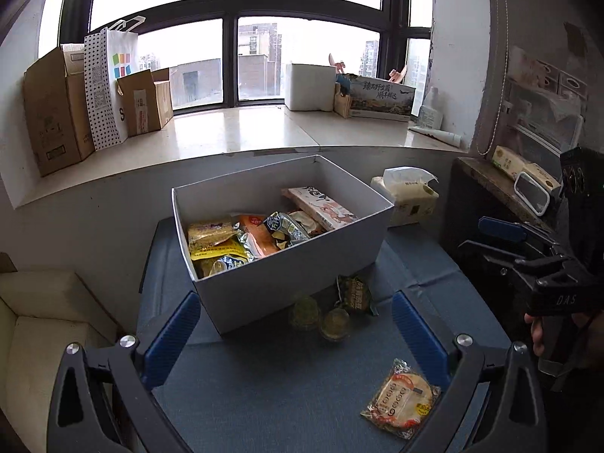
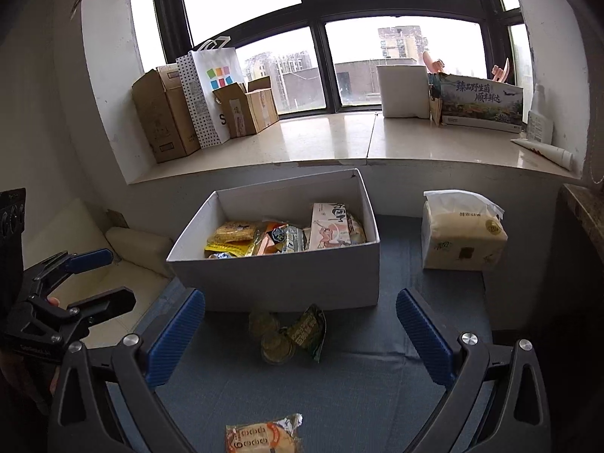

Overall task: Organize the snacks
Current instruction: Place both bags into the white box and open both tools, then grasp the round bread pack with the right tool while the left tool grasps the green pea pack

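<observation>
A white box [image 1: 290,283] [image 2: 279,275] holding several snack packets stands on the blue table [image 1: 264,396] [image 2: 358,396]. In front of it lie two round jelly cups [image 1: 321,319] [image 2: 271,338] and a green packet [image 1: 355,294] [image 2: 307,330]. A round cracker packet [image 1: 404,398] [image 2: 264,434] lies nearer, on the cloth. My left gripper [image 1: 296,334] is open and empty above the table, in front of the box. My right gripper [image 2: 300,334] is open and empty, over the cups and green packet. Each gripper shows at the side of the other's view [image 1: 490,234] [image 2: 94,275].
A tissue pack [image 1: 407,196] [image 2: 462,238] stands right of the box. Behind is a windowsill [image 1: 245,132] with cardboard boxes [image 1: 56,113], a paper bag [image 2: 211,94] and a printed carton [image 2: 479,102]. A cream sofa [image 1: 45,321] is at the left, a dark shelf [image 1: 502,188] at the right.
</observation>
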A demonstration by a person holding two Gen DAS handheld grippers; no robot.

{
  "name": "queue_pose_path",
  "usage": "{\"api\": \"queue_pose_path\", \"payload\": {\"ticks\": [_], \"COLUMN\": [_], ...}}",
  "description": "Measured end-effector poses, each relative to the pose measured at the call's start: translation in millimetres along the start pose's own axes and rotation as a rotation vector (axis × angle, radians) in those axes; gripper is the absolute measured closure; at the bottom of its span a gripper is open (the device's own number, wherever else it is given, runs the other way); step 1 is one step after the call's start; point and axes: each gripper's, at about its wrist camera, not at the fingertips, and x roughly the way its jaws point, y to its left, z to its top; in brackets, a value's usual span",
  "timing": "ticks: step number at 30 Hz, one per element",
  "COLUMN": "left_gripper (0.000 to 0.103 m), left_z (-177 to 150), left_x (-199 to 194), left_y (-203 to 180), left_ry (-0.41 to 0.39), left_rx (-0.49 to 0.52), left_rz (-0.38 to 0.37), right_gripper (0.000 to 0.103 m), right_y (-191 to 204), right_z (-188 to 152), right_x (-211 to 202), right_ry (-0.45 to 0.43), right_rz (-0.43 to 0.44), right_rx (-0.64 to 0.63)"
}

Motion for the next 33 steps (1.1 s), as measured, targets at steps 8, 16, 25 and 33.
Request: {"api": "queue_pose_path", "payload": {"ticks": [8,16,25,33], "left_gripper": [0.0,0.0,0.0,0.0], "left_z": [-41.6,-64.5,-84.1,-96.8], "left_x": [-11.3,-14.1,-18.1,-19.4], "left_y": [-5.6,-0.6,2.6,5.0], "left_ry": [0.063,0.108,0.133,0.156], "left_rx": [-0.041,-0.084,-0.106,-0.101], "left_rz": [0.011,0.014,0.012,0.028], "right_gripper": [0.0,0.0,0.0,0.0], "right_y": [4.4,1.9,21.7,42.9], "right_z": [-68.2,-118.2,-141.5,-156.9], "right_x": [-12.3,2.4,15.4,50.9], "right_ry": [0.051,0.127,0.186,0.298], "right_rz": [0.028,0.053,-0.004,0.012], "right_rx": [0.047,0.132,0.009,-0.106]}}
